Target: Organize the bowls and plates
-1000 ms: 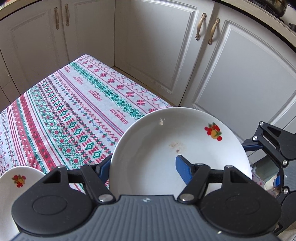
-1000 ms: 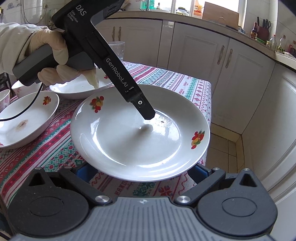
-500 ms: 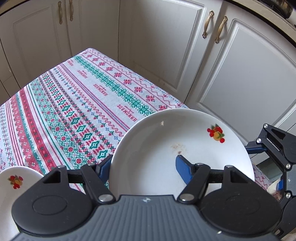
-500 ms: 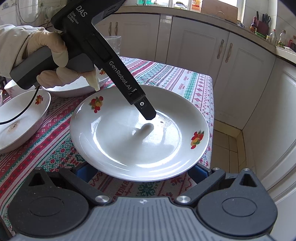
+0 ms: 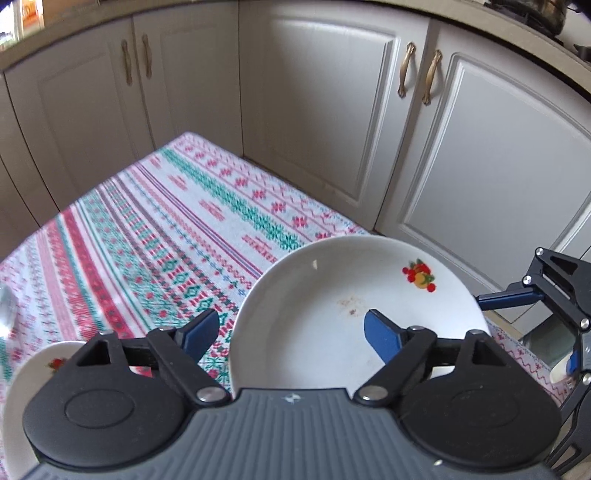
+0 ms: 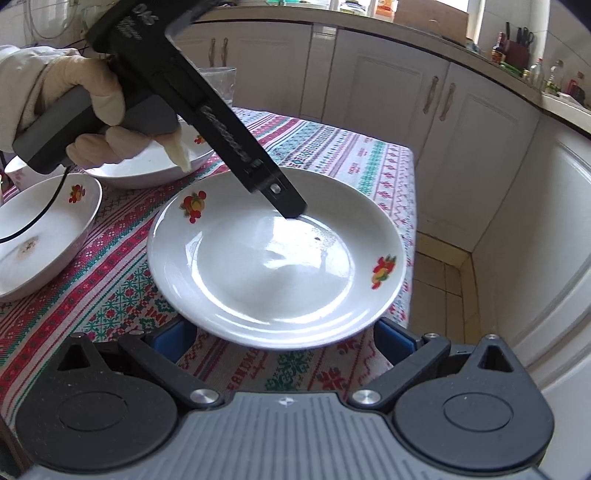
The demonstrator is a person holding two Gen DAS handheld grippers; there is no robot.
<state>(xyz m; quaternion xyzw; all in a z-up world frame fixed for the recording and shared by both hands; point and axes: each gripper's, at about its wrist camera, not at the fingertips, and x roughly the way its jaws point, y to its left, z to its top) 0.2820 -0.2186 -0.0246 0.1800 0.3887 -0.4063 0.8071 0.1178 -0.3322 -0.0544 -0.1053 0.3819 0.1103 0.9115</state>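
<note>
Left claw (image 5: 291,332) w/ blurred white lettering, astride plate (image 5: 332,314) rim, jaws just widened

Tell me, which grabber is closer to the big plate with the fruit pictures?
Left. The left gripper has just been opening astride the plate's rim, one finger inside. The right gripper waits open at its near edge, not touching.

Kitchen: cream panelled cabinets (image 5: 325,110) w/ brass handles (image 5: 404,70) wrap round table corner. Table has red/green patterned cloth (image 5: 155,236). Beige tile floor (image 6: 441,269). Countertop (image 6: 491,61) w/ bottles, knife block; daylight from window (image 6: 476,14).
</note>
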